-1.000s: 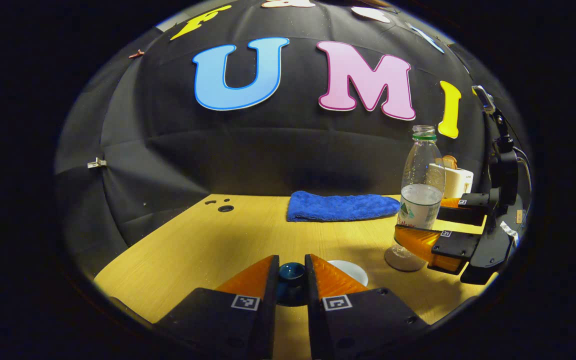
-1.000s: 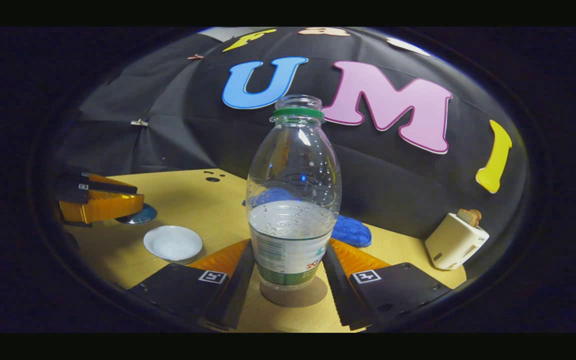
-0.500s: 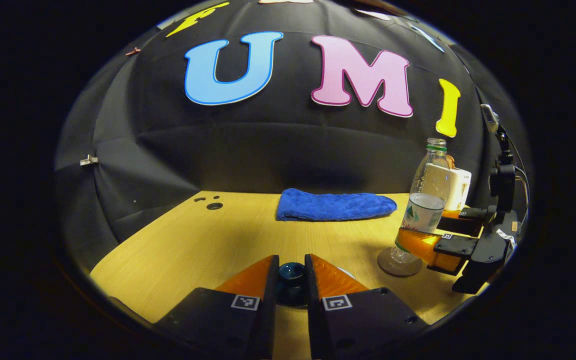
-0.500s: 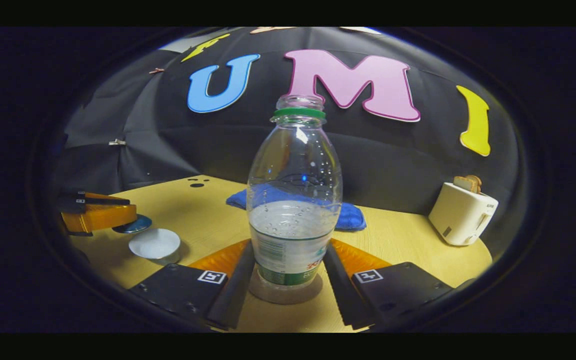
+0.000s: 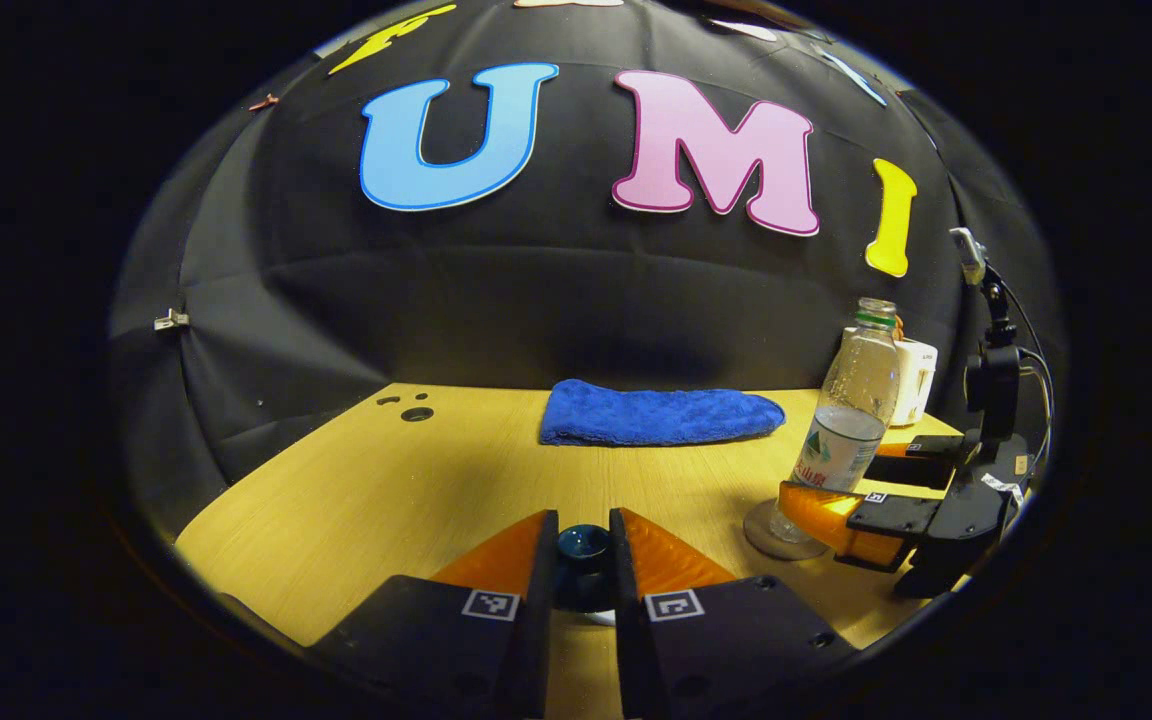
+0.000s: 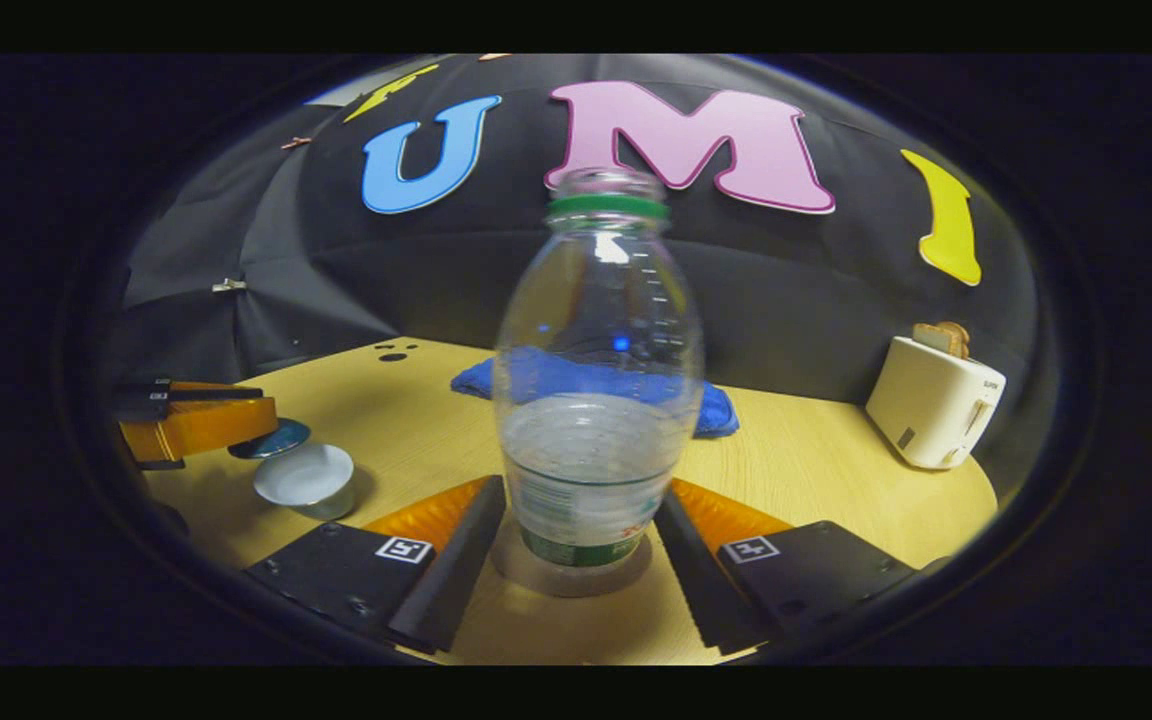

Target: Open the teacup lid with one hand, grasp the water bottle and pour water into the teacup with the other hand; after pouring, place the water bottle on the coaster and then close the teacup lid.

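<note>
My left gripper (image 5: 583, 530) is shut on the knob of the dark blue teacup lid (image 5: 583, 548), holding it off the table. Under my fingers a bit of the white teacup (image 5: 598, 618) shows. In the right gripper view the open teacup (image 6: 306, 478) stands just in front of the held lid (image 6: 271, 438). The clear water bottle (image 6: 596, 400), about a third full and uncapped, stands upright on the round coaster (image 6: 536, 575). My right gripper (image 6: 581, 490) is open, its fingers flanking the bottle's base with small gaps. The bottle (image 5: 856, 400) on its coaster (image 5: 761, 535) stands at the right in the left gripper view.
A folded blue cloth (image 5: 661, 418) lies at the back of the wooden table (image 5: 386, 490). A white toaster (image 6: 936, 400) with bread in it sits at the far right. Small holes (image 5: 416, 413) mark the table's back left.
The bottle moved right and came down onto the coaster, and my right fingers spread apart from it. My left gripper, still holding the lid, shifted over the teacup.
</note>
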`<action>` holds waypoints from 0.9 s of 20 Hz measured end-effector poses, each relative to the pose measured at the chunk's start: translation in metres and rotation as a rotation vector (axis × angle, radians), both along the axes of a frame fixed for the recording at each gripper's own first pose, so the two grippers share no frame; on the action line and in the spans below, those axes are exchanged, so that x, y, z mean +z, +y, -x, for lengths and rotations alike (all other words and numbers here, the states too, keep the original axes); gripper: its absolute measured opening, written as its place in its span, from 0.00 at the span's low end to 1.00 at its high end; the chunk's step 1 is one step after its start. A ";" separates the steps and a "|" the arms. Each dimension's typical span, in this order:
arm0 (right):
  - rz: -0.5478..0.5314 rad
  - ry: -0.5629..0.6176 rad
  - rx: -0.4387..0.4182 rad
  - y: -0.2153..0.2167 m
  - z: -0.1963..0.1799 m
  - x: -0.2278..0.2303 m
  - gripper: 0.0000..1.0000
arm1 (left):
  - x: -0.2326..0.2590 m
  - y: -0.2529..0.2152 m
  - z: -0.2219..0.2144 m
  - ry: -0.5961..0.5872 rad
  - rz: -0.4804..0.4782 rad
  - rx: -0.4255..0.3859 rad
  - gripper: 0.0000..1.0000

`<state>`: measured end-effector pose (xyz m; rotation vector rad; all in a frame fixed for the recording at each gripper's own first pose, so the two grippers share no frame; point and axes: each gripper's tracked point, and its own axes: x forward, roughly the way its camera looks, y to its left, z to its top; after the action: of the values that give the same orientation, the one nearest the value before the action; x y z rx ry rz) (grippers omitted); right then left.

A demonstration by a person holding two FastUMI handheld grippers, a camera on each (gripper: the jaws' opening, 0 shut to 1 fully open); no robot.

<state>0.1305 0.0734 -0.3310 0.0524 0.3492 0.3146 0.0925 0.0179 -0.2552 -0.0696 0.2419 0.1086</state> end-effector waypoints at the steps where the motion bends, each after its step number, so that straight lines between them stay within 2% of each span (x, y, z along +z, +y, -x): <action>1: -0.003 0.002 0.002 0.000 0.001 0.000 0.93 | -0.001 0.000 0.000 0.001 0.003 -0.001 0.31; 5: 0.012 0.019 -0.007 -0.002 0.008 -0.007 0.93 | -0.002 -0.005 0.000 0.003 0.012 -0.009 0.31; 9: 0.024 0.049 -0.022 -0.009 0.019 -0.015 0.98 | -0.001 -0.009 -0.003 -0.006 0.012 -0.016 0.31; 16: 0.052 0.076 -0.077 -0.036 0.046 -0.016 0.98 | -0.015 -0.022 -0.011 0.010 0.007 -0.052 0.31; 18: 0.053 0.081 -0.086 -0.041 0.049 -0.015 0.98 | -0.018 -0.025 -0.012 0.013 -0.007 -0.061 0.27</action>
<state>0.0813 0.0327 -0.3461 0.0277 0.4341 0.2185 0.1046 -0.0075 -0.2731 -0.0546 0.2569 0.0491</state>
